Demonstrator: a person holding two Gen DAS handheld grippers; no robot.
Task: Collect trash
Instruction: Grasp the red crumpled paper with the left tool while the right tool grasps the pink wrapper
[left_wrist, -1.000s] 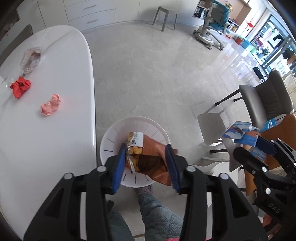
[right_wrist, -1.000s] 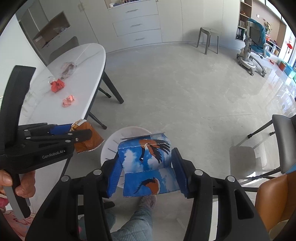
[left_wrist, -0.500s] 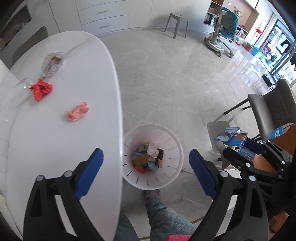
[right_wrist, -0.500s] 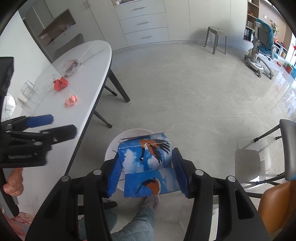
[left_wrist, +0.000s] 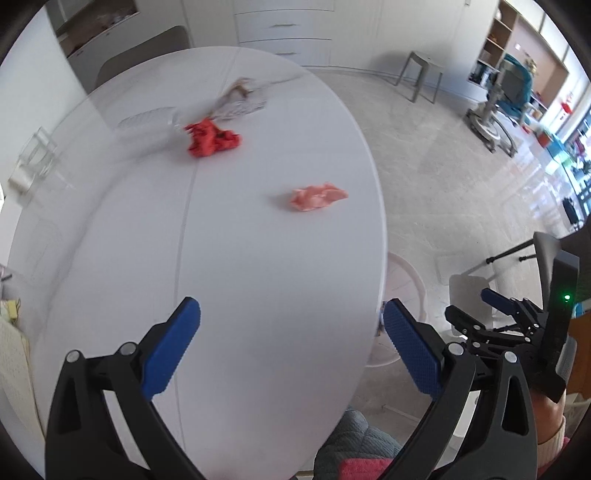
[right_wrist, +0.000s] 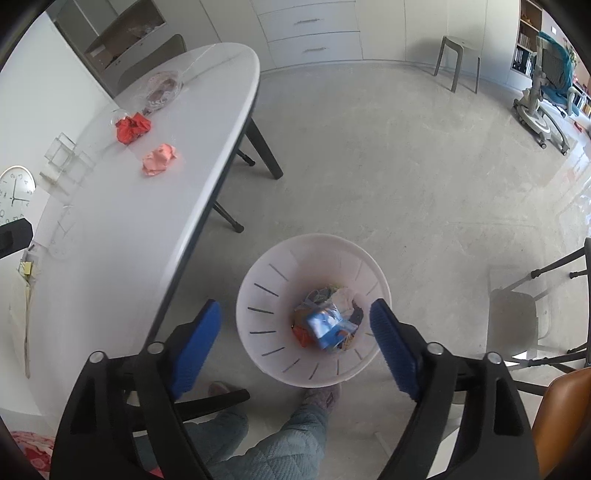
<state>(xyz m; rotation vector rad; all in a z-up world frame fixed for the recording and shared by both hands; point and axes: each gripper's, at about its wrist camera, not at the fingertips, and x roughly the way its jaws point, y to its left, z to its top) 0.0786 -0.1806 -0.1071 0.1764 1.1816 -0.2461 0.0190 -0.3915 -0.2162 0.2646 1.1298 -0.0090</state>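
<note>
Trash is split between two places. Part of it lies in the white bin (right_wrist: 313, 314) on the floor just off the near right edge of the bench (left_wrist: 229, 258): a blue printed carton (right_wrist: 327, 325) sits on top of mixed wrappers at the bottom. The rest is on the bench: a pink crumpled wad (left_wrist: 317, 195) towards the right edge, a red crumpled wad (left_wrist: 211, 138) farther off, and a clear crinkled wrapper (left_wrist: 240, 101) at the far end, blurred.

The right gripper (right_wrist: 295, 325) hangs over the bin, its fingers opening with nothing between them; the carton lies well below, free of the pads. The left gripper (left_wrist: 291, 334) is above the near bench, fingers opening and spread wide, empty.

Judgement: the task is partly done. At least three pieces remain on the bench. The pink wad is the nearest to the left gripper and the likeliest next pick.
</note>
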